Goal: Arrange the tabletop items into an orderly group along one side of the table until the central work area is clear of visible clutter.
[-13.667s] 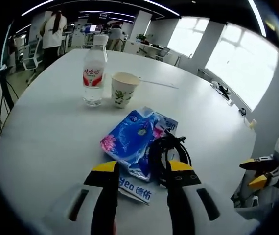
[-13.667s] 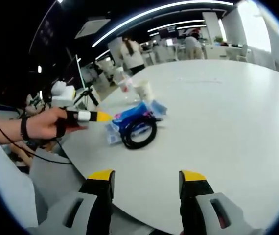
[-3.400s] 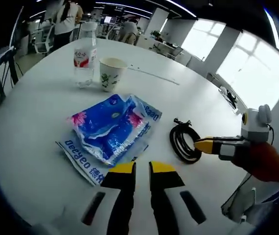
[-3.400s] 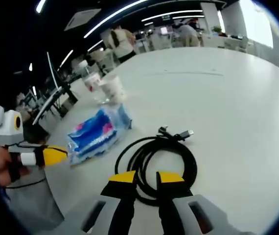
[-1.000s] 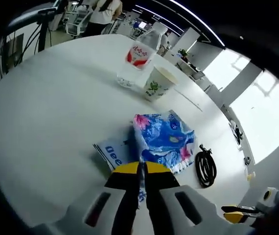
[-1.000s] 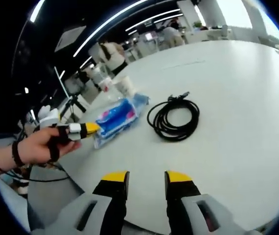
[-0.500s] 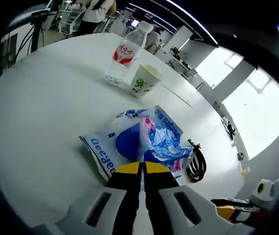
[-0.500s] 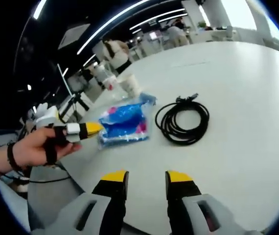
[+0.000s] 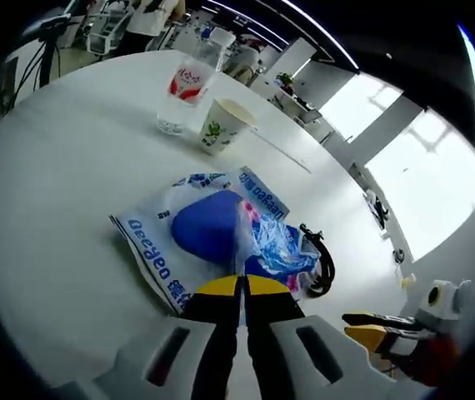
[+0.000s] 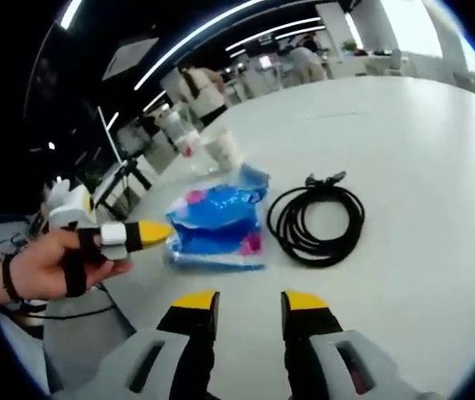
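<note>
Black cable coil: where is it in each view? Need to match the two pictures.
Left gripper view: black cable coil sits right of centre, partly hidden behind the blue tissue pack.
Right gripper view: coil lies in full right of centre, beside the pack.
Shared landmark: the paper cup next to the water bottle.

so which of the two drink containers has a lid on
The clear plastic water bottle with the red label; it has a white cap, while the paper cup beside it is open-topped.
</note>
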`<state>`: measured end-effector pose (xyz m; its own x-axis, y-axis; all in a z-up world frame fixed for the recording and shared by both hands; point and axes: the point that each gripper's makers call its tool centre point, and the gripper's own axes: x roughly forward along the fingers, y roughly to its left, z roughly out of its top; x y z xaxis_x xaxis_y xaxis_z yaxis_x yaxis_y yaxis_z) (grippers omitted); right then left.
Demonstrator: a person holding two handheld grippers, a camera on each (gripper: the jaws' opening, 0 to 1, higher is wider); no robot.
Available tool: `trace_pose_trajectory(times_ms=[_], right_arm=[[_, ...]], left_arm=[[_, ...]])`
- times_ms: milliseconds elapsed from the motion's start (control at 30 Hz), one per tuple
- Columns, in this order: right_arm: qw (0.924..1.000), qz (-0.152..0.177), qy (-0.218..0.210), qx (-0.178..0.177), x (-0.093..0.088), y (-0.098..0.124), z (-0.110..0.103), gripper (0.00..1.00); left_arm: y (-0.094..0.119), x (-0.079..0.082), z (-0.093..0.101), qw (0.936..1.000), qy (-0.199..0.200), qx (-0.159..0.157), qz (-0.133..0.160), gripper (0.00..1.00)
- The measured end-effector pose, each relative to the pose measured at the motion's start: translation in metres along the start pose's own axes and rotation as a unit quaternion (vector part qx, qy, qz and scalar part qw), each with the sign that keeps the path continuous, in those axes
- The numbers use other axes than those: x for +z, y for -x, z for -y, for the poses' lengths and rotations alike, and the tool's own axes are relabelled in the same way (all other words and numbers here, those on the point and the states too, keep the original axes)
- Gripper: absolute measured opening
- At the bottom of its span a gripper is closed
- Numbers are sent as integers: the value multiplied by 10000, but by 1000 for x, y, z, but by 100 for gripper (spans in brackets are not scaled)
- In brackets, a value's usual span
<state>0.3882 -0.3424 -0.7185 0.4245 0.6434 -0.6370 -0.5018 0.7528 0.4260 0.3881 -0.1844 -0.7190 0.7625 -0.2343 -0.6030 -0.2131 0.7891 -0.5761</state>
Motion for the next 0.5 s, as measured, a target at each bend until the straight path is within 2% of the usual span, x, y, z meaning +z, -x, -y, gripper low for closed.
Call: trace_pose_trajectory(times_ms=[500], right_arm=[[9995, -290, 114, 100, -2, -38, -4, 26]], left_arm=[[10, -23, -1, 9991, -266, -51, -312, 0]])
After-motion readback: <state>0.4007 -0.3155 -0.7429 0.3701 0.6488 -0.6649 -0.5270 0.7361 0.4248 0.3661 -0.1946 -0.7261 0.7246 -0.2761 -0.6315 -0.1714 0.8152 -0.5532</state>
